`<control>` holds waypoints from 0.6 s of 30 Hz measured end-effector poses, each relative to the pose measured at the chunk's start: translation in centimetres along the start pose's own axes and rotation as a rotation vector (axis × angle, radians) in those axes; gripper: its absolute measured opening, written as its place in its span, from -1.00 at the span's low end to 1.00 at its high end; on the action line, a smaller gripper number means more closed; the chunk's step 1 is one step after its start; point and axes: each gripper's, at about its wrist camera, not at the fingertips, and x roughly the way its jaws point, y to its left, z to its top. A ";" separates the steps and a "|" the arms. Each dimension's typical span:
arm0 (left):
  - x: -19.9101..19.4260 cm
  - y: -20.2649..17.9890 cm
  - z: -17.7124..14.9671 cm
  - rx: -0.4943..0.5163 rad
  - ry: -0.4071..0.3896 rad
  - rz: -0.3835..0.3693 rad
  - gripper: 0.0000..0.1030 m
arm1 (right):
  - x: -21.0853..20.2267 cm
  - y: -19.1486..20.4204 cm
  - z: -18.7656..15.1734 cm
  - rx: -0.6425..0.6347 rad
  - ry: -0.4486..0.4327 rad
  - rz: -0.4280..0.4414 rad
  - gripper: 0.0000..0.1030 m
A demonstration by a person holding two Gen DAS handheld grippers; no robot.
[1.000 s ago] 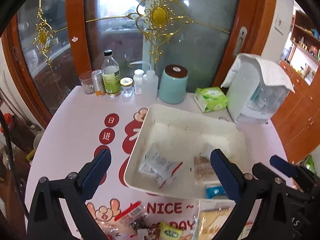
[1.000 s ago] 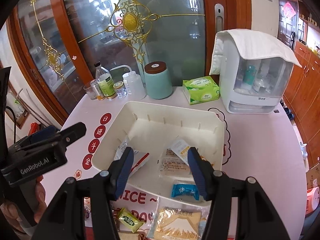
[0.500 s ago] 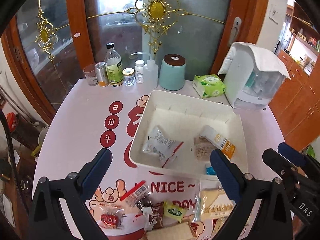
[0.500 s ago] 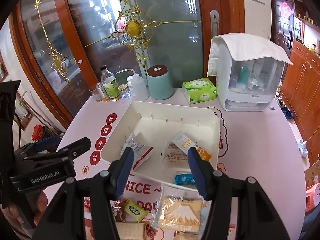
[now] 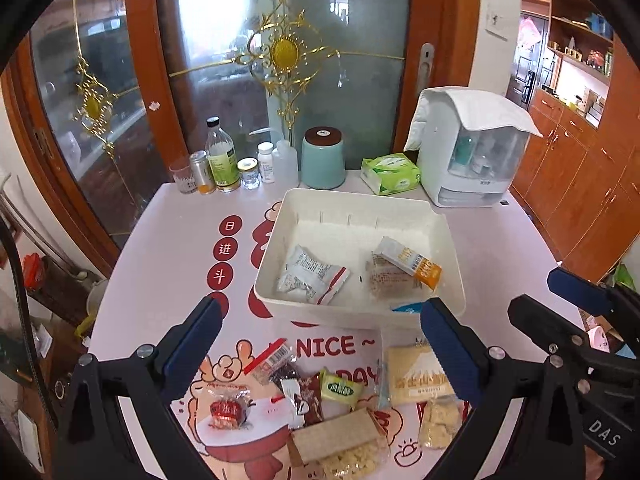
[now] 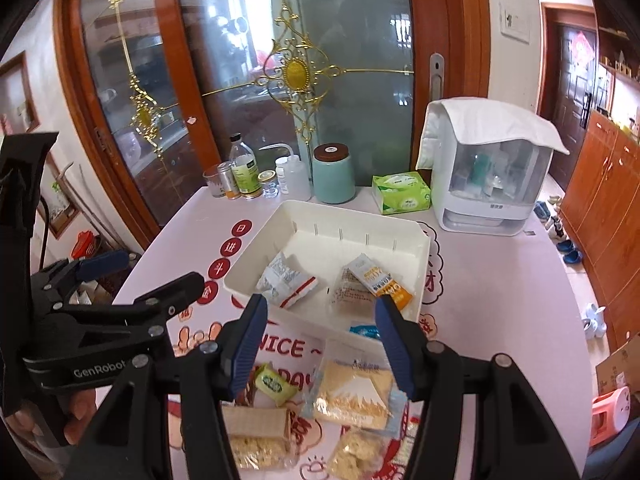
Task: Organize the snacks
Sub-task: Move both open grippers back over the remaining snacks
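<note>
A white tray [image 5: 362, 200] [image 6: 352, 216] sits mid-table. It holds a white-and-red packet [image 5: 312, 276] [image 6: 286, 280], a clear-wrapped cake [image 5: 390, 280] and an orange-and-white packet [image 5: 410, 260] [image 6: 378, 278]. A blue packet [image 5: 408, 309] [image 6: 364, 330] shows at the tray's near wall. Loose snacks lie in front: a yellow Fuji-print packet [image 5: 418, 376] [image 6: 352, 394], a small green packet [image 5: 340, 388] [image 6: 274, 384], a red candy [image 5: 228, 410] and a brown cracker packet [image 5: 336, 436] [image 6: 256, 424]. My left gripper [image 5: 320, 340] is open above them, empty. My right gripper [image 6: 320, 340] is open too, empty.
Bottles and jars [image 5: 224, 164], a teal canister [image 5: 323, 158], a green tissue pack [image 5: 390, 174] and a white towel-draped appliance [image 5: 472, 152] line the table's far edge before a glass door. A hand [image 6: 76, 412] holds the left gripper. Wooden cabinets stand at the right.
Both grippers have pulled back and up from the tray, so more loose snacks at the table's near edge have come into view. Neither gripper's jaws have changed.
</note>
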 end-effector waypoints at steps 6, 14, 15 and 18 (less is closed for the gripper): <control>-3.1 -1.0 -3.5 0.023 -0.035 0.015 0.93 | -3.3 0.3 -3.2 -0.050 -0.017 0.020 0.10; -4.7 -1.6 -9.5 0.041 -0.055 -0.029 0.93 | -4.6 0.4 -9.8 -0.116 0.047 0.060 0.10; -4.3 -1.8 -10.7 0.057 -0.036 -0.038 0.93 | -4.5 0.3 -10.6 -0.117 0.061 0.062 0.10; -3.1 -2.1 -13.0 0.101 0.003 -0.052 0.93 | -3.6 -0.3 -13.4 -0.120 0.111 0.071 0.10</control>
